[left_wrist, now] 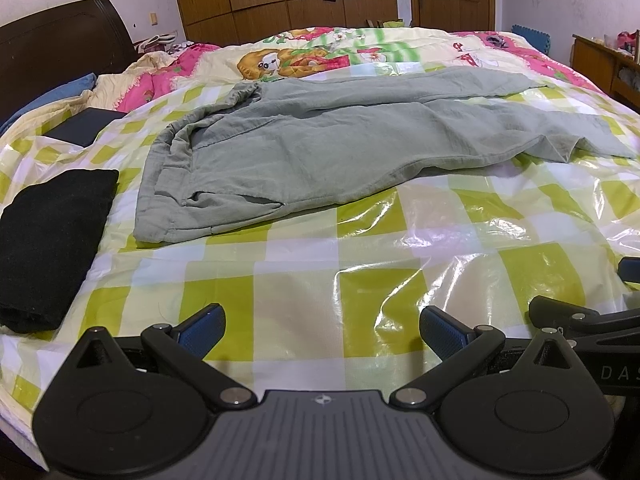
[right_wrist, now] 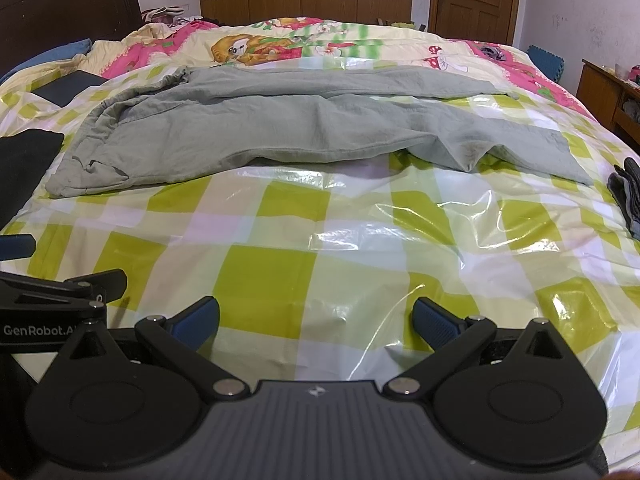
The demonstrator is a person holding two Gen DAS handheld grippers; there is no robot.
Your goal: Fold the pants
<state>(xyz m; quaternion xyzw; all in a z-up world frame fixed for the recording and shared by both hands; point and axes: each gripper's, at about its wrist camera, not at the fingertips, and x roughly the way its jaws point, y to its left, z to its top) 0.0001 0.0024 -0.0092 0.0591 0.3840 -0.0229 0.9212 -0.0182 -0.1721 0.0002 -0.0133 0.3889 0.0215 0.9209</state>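
Grey-green pants lie unfolded on the checked sheet; both grippers gape wide, empty.

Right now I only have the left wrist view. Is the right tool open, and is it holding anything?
Observer: The right tool is open, with nothing between its fingers. It is above the checked plastic sheet, short of the pants.
Operator: Anything on the bed to the right of the pants?
Observer: Yes, a dark grey cloth bundle lies at the bed's right edge. It is close to the near leg's end but apart from it.
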